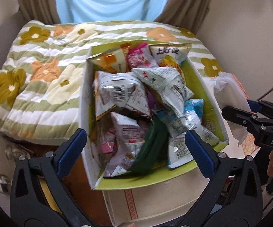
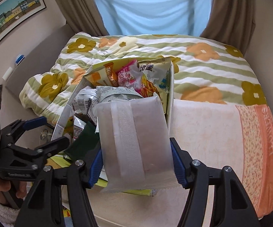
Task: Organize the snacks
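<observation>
While the left tool [image 1: 136,141] gapes above the snack box [image 1: 215,102], right tool [image 2: 136,164] pinching a frosted packet [image 2: 136,138].

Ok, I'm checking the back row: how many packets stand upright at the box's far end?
3: an orange packet left, a pink packet middle, a yellow packet right. Others may be hidden lower down.

You have one green-lined box [image 1: 208,87] heaped with about a dozen snack packets [image 1: 117,90], too jumbled to count exactly. You also have one frosted white pack [image 2: 136,140], one flowered quilt [image 1: 32,71] and two grippers.
</observation>
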Demonstrator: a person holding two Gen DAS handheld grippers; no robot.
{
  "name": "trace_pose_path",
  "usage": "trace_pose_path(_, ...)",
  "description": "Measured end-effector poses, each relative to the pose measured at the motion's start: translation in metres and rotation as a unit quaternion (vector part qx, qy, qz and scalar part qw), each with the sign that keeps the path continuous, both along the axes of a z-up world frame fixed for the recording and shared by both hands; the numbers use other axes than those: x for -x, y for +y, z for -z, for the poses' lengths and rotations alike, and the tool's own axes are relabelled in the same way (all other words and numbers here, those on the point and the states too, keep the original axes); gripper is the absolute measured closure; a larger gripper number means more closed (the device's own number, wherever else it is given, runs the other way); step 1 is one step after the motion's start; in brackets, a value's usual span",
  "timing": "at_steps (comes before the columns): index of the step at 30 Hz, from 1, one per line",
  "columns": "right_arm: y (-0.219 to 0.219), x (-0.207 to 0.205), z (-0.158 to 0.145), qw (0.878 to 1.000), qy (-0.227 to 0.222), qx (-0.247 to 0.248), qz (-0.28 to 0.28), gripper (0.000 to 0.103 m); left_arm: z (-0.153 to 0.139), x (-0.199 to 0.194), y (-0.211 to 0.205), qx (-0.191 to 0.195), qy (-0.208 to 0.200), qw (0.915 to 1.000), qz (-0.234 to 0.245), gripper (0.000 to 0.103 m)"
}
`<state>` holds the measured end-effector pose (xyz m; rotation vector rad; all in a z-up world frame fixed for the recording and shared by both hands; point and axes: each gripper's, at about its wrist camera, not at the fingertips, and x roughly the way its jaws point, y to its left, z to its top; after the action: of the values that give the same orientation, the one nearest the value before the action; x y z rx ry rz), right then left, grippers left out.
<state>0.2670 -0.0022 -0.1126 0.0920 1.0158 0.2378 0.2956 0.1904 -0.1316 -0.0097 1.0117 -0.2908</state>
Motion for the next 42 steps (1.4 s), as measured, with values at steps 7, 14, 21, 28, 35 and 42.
trace_pose_path(7,0.005,-0.006,0.002,1.0,0.004,-0.019,0.003,0.043,-0.006,0.011,0.016,0.012,-0.006,0.9993,-0.035,0.0)
trace_pose_path(14,0.015,-0.006,-0.006,0.999,-0.021,-0.032,0.009,0.026,-0.012,0.016,0.019,0.007,-0.015,0.999,-0.04,0.0)
trace_pose_path(21,0.012,0.002,0.008,0.999,-0.002,-0.024,0.035,0.023,-0.001,0.014,0.021,0.001,-0.01,0.9997,-0.025,0.0)
trace_pose_path(28,0.014,0.014,0.006,0.999,-0.006,-0.016,0.048,0.023,-0.004,0.026,0.015,-0.007,-0.02,0.9997,-0.011,0.0)
trace_pose_path(35,-0.004,0.056,-0.035,0.997,-0.065,-0.018,0.039,0.023,-0.051,0.07,-0.004,-0.017,-0.078,0.9965,-0.025,0.0)
trace_pose_path(42,-0.043,0.129,-0.097,0.988,-0.146,0.007,0.045,0.023,-0.116,0.146,-0.044,-0.013,-0.168,0.9848,-0.041,0.0)
